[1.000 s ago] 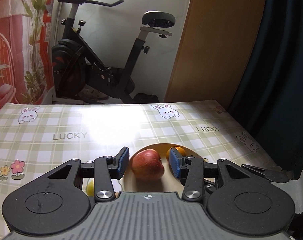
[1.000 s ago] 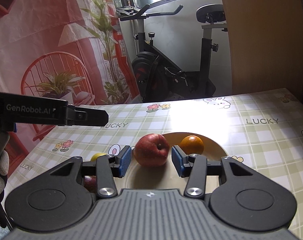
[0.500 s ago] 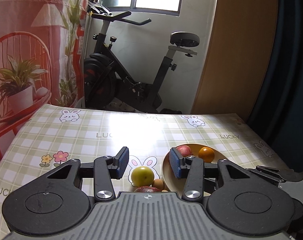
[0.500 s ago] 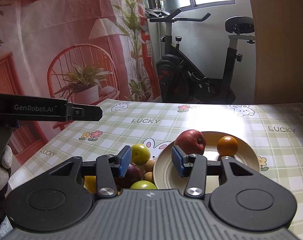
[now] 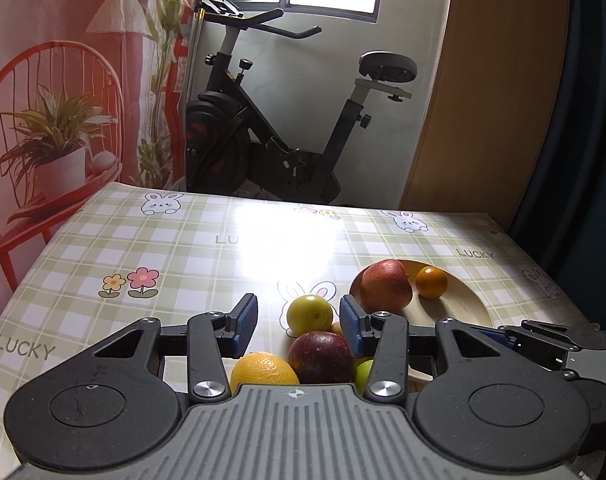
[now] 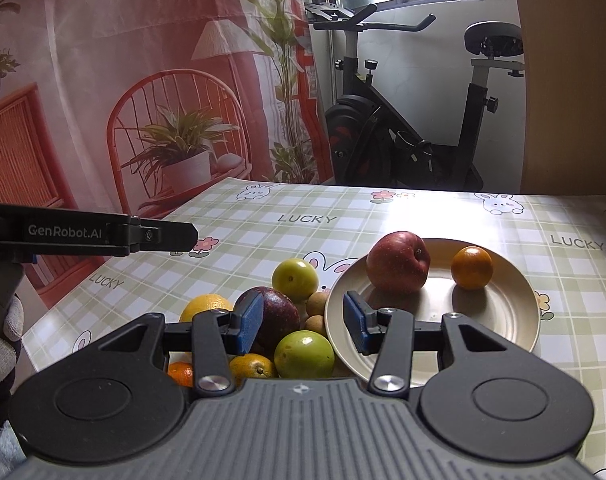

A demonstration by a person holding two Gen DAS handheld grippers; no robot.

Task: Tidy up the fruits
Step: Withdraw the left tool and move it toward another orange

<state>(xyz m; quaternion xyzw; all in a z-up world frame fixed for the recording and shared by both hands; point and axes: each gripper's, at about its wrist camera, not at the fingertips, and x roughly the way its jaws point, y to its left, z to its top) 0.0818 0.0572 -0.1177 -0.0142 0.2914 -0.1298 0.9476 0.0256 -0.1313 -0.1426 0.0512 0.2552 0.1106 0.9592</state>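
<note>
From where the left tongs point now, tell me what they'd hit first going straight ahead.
Most likely the dark purple fruit, which sits low between the open left tongs, with the green fruit just behind it. Depth is uncertain; held high, they could pass over both.

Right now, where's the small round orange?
In the right wrist view the small round orange sits on the right side of the beige round plate, just right of the big red apple and apart from it.

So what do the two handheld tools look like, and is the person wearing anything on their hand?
Both the left tool and the right tool have black linkage arms, blue ribbed pads and grey ridged bodies. One arm reads GenRobot.AI. The hand wears a knit glove.
</note>
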